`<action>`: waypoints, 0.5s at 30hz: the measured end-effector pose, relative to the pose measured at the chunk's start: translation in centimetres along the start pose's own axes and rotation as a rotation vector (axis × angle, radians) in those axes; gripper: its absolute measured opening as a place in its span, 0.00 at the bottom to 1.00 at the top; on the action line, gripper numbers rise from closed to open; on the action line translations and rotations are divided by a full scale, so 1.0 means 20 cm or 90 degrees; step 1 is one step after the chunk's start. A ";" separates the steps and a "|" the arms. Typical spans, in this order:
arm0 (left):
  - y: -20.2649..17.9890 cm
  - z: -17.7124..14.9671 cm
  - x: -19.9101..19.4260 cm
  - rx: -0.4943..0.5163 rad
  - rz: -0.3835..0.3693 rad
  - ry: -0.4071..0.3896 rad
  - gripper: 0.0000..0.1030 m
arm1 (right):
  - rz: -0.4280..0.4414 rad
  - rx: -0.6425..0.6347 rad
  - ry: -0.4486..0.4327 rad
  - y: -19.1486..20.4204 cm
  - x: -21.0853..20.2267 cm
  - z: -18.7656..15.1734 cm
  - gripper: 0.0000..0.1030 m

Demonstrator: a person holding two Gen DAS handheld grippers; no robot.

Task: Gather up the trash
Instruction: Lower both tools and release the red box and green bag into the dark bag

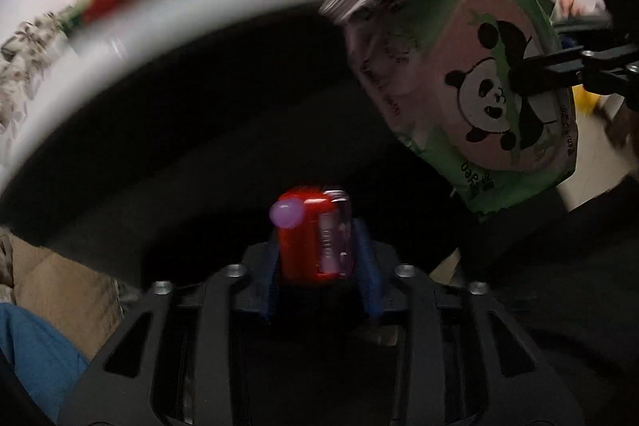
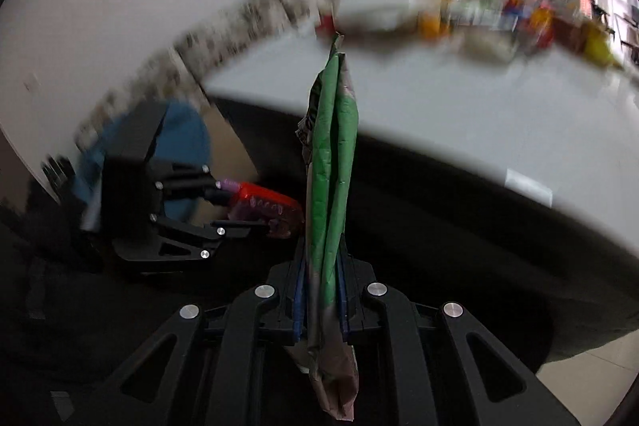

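My left gripper [image 1: 317,246] is shut on a small red and purple plastic wrapper [image 1: 313,234], held over a dark opening lined with black bag [image 1: 199,130]. It also shows in the right wrist view [image 2: 247,214] with the red wrapper [image 2: 263,204]. My right gripper [image 2: 321,282] is shut on a green snack bag [image 2: 331,162], seen edge-on. In the left wrist view the same green bag with a panda picture [image 1: 471,66] hangs at upper right, pinched by the right gripper [image 1: 523,74].
A white table [image 2: 459,118] carries blurred bottles and boxes [image 2: 459,10] at its far side. A cardboard box [image 1: 60,290] and blue cloth [image 1: 36,350] sit at lower left. A white wall [image 2: 100,6] stands behind.
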State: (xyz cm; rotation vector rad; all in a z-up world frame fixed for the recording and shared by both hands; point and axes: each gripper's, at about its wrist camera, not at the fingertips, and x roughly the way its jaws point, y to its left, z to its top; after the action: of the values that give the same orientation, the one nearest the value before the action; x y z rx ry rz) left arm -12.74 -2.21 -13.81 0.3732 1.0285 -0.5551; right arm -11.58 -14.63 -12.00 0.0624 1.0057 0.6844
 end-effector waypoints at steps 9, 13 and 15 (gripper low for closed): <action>0.11 -0.01 0.06 -0.025 0.002 0.008 0.84 | -0.012 -0.015 -0.038 -0.03 -0.11 0.07 0.48; 0.15 0.13 -0.31 -0.055 -0.024 -0.132 0.85 | -0.005 0.034 -0.146 -0.14 -0.36 0.31 0.66; 0.18 0.23 -0.43 -0.070 -0.020 -0.193 0.88 | -0.015 0.095 -0.185 -0.29 -0.39 0.46 0.66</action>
State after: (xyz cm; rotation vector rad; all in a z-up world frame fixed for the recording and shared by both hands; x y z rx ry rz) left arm -10.86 0.49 -3.98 0.1681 0.7703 -0.5615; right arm -4.02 -21.21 -3.10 0.2718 0.7751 0.5595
